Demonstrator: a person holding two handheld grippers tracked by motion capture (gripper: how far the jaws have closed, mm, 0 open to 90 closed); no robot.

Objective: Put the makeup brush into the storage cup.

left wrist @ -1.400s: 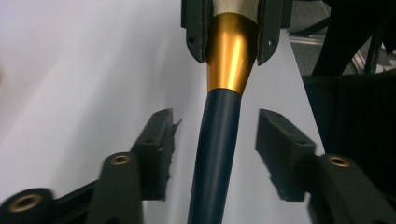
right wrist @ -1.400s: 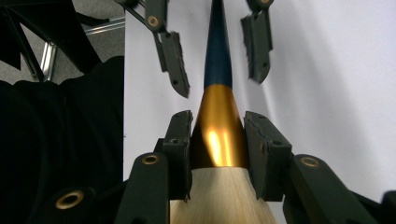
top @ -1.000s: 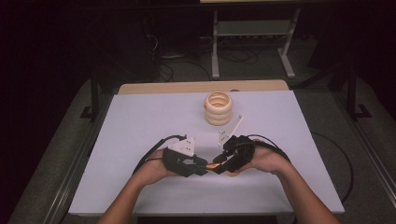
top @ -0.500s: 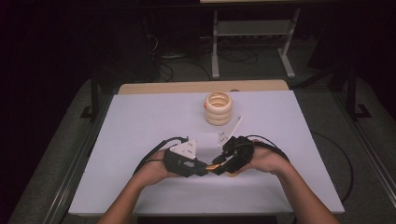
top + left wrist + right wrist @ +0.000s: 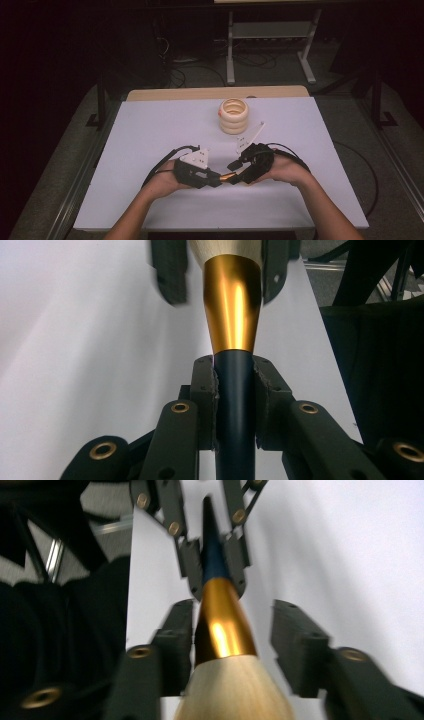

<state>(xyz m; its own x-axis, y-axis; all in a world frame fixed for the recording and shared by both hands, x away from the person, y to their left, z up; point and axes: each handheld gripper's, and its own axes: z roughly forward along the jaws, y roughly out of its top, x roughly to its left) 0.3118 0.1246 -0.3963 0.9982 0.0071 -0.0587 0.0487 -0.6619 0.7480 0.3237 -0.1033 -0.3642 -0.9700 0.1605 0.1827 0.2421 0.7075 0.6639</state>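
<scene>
Worktop point(image 5: 150, 150): white sheet over a wooden board, tan strip exposed at far edge. Stack of cream rings point(image 5: 234, 116): upright, far centre. Metal stand point(image 5: 270, 35): on the floor behind, among loose cables.

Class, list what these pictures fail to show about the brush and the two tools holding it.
- Brush: bristle tip cut off by the top edge of the left gripper view.
- Handle end: runs off the bottom edge, between the left tool's pads.
- Right tool: blurred; contact with the ferrule is unclear.
- High view: brush too small, flanked by both tools.
</scene>
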